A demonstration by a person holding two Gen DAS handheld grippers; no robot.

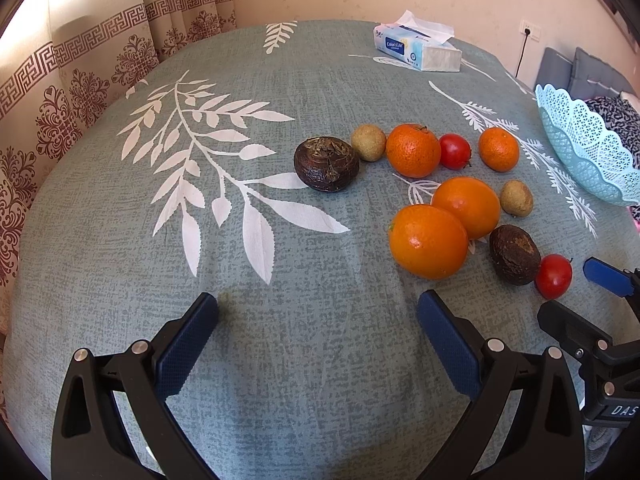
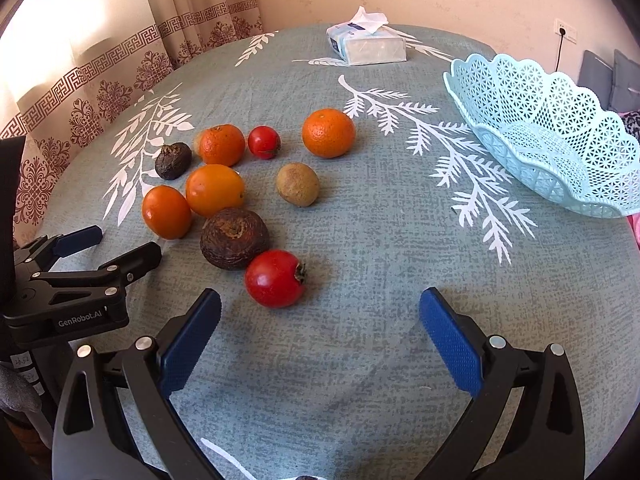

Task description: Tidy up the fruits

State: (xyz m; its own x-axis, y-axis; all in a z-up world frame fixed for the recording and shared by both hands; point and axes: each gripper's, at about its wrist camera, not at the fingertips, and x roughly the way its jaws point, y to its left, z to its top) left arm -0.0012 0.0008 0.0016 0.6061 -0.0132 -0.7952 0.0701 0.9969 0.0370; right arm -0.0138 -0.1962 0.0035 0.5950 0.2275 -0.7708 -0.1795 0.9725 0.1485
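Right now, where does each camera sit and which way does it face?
Left wrist view: sits on the left claw, low over the tablecloth, facing the fruits and tissue pack; its open fingers show, and the right claw at the right edge.
Right wrist view: sits on the right claw, facing the near red fruit and basket; its open fingers show, and the left claw at left.
Both share the fruits, basket and tissue pack.

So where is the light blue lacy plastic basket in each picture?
Left wrist view: the light blue lacy plastic basket is at the far right edge, partly cut off.
Right wrist view: it fills the upper right, empty.
Shared landmark: the white tissue pack at the table's far side.
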